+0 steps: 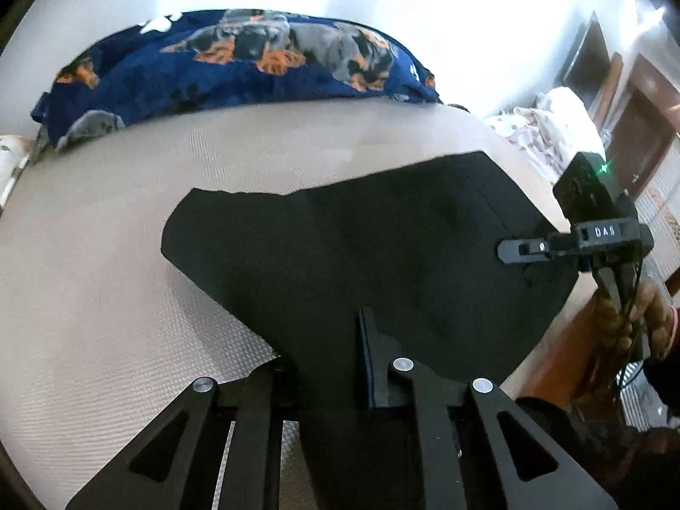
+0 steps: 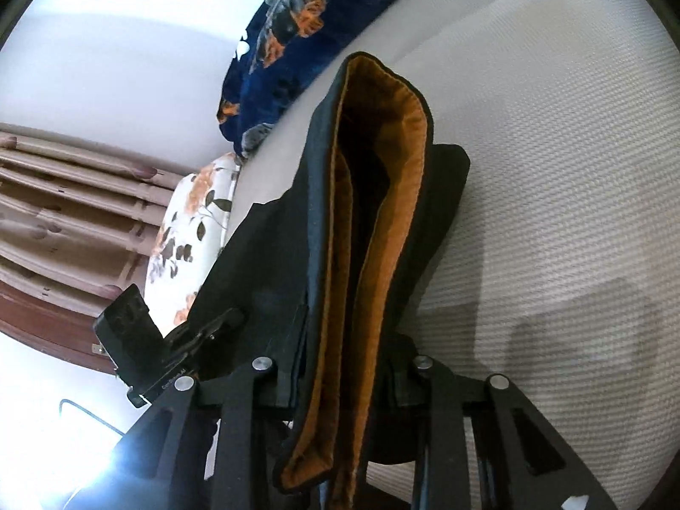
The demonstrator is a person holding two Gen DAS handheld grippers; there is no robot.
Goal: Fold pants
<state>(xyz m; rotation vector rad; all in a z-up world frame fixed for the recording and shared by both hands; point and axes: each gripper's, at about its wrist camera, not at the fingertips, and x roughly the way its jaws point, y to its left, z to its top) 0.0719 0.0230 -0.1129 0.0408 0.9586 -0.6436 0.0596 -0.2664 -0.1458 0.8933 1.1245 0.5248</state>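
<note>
Black pants (image 1: 382, 246) lie spread on a beige mattress (image 1: 127, 255). In the left wrist view my left gripper (image 1: 327, 340) is shut on the pants' near edge, and the cloth covers its left finger. My right gripper (image 1: 510, 250) comes in from the right, held by a hand (image 1: 646, 318), and pinches the pants' right edge. In the right wrist view a thick fold of the pants (image 2: 340, 212), showing an orange lining (image 2: 403, 178), runs up between the fingers of the right gripper (image 2: 348, 340), which is shut on it. The left gripper (image 2: 225, 323) shows at the lower left.
A dark blue blanket with a dog print (image 1: 238, 63) lies along the far side of the mattress. Floral bedding (image 2: 187, 233) sits at one end. The bed's wooden edge (image 1: 565, 352) runs beside the right hand. A curtain (image 2: 63, 212) and a wooden door (image 1: 637, 136) stand beyond.
</note>
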